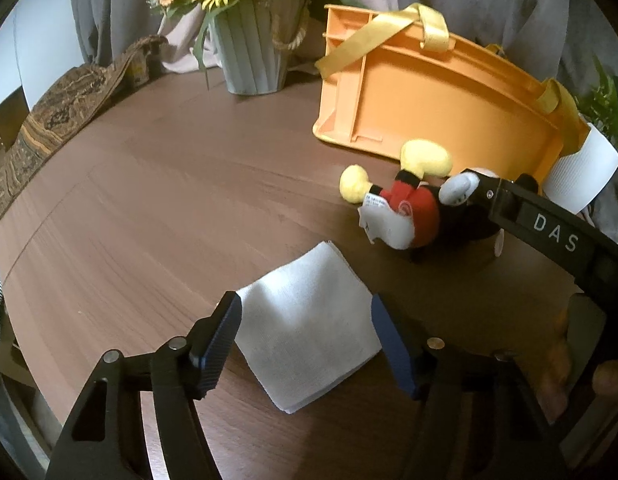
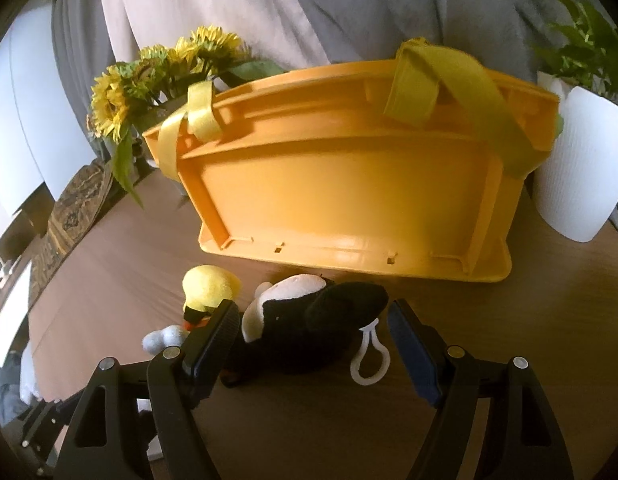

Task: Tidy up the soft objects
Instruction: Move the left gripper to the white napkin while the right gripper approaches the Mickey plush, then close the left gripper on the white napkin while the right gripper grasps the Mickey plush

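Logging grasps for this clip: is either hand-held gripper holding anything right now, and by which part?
Nothing is held. The left hand-held gripper is open around the folded white cloth; the right hand-held gripper is open around the plush toy.

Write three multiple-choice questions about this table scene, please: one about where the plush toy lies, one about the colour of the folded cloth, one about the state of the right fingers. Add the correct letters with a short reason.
1. Where does the plush toy lie?
A. inside the orange bin
B. on the table in front of the orange bin
C. under the cloth

2. What colour is the folded cloth?
A. white
B. red
C. green

3. How do the right gripper fingers stand?
A. shut on the bin strap
B. shut with nothing between
C. open on either side of the toy

Key: 1 B, the toy rests on the wooden table before the orange bin. 2 A, the cloth shows plain white. 3 C, one finger stands at each side of the toy with gaps visible.
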A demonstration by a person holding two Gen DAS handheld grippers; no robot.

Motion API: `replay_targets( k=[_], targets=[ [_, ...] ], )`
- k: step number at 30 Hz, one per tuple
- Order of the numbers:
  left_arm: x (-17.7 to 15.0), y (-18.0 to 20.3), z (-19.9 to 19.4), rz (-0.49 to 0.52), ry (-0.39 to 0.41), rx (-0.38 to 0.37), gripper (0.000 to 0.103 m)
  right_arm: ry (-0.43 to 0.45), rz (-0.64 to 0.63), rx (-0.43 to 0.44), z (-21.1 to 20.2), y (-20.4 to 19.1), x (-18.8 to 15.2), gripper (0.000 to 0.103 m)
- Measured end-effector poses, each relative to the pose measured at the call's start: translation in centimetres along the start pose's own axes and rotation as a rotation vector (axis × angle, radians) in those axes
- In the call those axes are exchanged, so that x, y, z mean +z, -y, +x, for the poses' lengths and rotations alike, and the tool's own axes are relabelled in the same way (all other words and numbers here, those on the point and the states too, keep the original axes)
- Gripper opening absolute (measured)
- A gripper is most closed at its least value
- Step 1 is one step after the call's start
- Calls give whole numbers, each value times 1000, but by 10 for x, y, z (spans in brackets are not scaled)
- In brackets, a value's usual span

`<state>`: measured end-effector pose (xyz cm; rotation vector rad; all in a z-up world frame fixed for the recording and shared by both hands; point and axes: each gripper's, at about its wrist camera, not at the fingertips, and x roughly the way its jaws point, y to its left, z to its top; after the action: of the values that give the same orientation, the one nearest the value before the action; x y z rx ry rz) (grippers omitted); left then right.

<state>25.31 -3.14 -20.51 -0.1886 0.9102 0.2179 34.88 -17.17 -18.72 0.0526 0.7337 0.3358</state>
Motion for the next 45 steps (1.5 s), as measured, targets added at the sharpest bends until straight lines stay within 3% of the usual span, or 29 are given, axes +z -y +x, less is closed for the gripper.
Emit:
replay_targets(
  k=[9, 11, 13, 22, 32, 45],
  targets=[
    [-1, -2, 9, 5, -19, 9, 50, -24, -6, 17, 9, -1, -2, 77],
    [-1, -4, 9, 7, -15, 12, 46, -25, -3, 20, 8, -2, -2, 72],
    [-1, -5, 10, 16, -15, 17, 38, -28, -1, 34, 7, -3, -3, 66],
    [0, -8, 9, 33, -8, -1, 9, -24, -16, 7, -1, -9, -8, 57],
    [-1, -12, -16, 38, 48, -35, 7, 16, -7, -25, -25, -12, -8, 57],
    [18, -21, -80, 90, 195, -78, 7, 64, 18, -58, -68, -29, -10, 57]
  ],
)
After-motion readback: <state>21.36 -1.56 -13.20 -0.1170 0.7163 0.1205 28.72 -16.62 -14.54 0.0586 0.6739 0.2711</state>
